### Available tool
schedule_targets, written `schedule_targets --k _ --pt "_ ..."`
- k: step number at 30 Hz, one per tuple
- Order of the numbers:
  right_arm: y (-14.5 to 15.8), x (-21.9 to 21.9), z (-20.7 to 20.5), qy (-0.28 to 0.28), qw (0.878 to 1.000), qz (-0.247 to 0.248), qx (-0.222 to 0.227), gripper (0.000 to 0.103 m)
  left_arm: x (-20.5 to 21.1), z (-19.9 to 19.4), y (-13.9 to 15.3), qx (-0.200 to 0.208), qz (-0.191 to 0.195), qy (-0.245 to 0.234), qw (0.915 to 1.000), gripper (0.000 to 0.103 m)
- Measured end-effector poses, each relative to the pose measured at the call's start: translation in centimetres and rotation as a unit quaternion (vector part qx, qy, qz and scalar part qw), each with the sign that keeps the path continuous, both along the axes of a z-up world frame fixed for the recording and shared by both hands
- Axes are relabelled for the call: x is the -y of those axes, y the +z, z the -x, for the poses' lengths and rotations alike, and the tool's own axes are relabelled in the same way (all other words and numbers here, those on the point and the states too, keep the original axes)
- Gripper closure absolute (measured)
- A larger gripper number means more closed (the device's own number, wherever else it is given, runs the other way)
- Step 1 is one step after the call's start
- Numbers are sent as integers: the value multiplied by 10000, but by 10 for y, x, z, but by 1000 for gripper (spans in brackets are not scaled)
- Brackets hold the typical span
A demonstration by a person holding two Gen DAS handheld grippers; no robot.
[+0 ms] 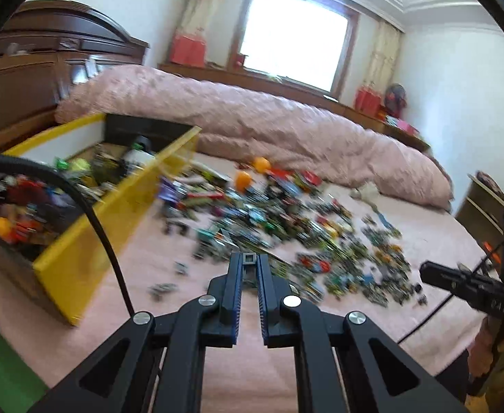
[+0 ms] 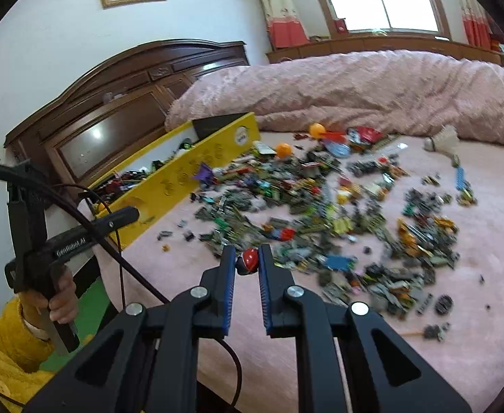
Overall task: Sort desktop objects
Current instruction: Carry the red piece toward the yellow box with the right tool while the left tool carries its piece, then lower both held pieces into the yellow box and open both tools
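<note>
The right gripper (image 2: pixel 246 258) had its jaws clenched on a small red-and-black piece (image 2: pixel 248 261) near their tips, above the toy pile (image 2: pixel 320 213) on the bed (image 2: pixel 492 275); the left gripper (image 1: pixel 252 265) pinched a small grey square-framed piece (image 1: pixel 250 258), yellow box (image 1: pixel 90 237) to its left

Both wrist views: same brick pile (image 1: pixel 286 227)

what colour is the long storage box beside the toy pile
Yellow. The storage box shows best in the right wrist view.
</note>
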State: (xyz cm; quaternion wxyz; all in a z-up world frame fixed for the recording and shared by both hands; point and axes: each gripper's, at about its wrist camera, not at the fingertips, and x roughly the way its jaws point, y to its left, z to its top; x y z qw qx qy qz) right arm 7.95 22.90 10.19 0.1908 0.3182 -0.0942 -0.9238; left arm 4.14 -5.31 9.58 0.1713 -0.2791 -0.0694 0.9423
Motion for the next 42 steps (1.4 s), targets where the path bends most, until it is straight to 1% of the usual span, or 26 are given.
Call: schedule_targets --k 5,7,12,14,17,19,21,25,29,31,34,36,39,42 --pt "8 33 13 341 9993 -7 -147 89 41 1 17 -146 -42 525 9985 95" --pt "8 46 20 473 9987 84 -146 89 55 3 21 -194 -27 674 9975 95" --pt "7 79 39 853 9957 352 -93 89 90 14 35 -433 230 1152 9921 95" --pt "8 94 44 1025 9937 437 -98 89 103 19 36 -460 305 1298 9900 95" --pt "12 121 56 1400 9889 493 -107 89 123 27 35 -439 327 1588 9858 95" --pt "15 142 67 1642 9854 437 -136 89 136 34 32 -373 295 1754 9833 95" --pt "17 164 80 1845 9819 386 -170 89 150 43 30 -275 341 1935 9801 95" --pt "17 210 107 2155 9751 498 -137 89 172 61 27 -139 409 2076 9773 95" --pt "12 245 131 2196 9736 618 -86 89 184 85 25 -146 652 2212 9729 95" --pt "8 262 147 2209 9730 672 10 89 190 97 23 -114 661 2235 9724 95" --pt "2 281 170 2193 9742 518 145 89 194 115 19 -70 785 2227 9717 95" --pt "-2 292 183 2152 9756 385 184 89 198 128 15 5 942 2285 9690 95" --pt "-9 305 199 2084 9772 268 294 89 204 143 10 126 890 2293 9692 95" --pt "-17 314 212 1964 9796 195 379 89 206 149 12 130 855 2318 9689 95"
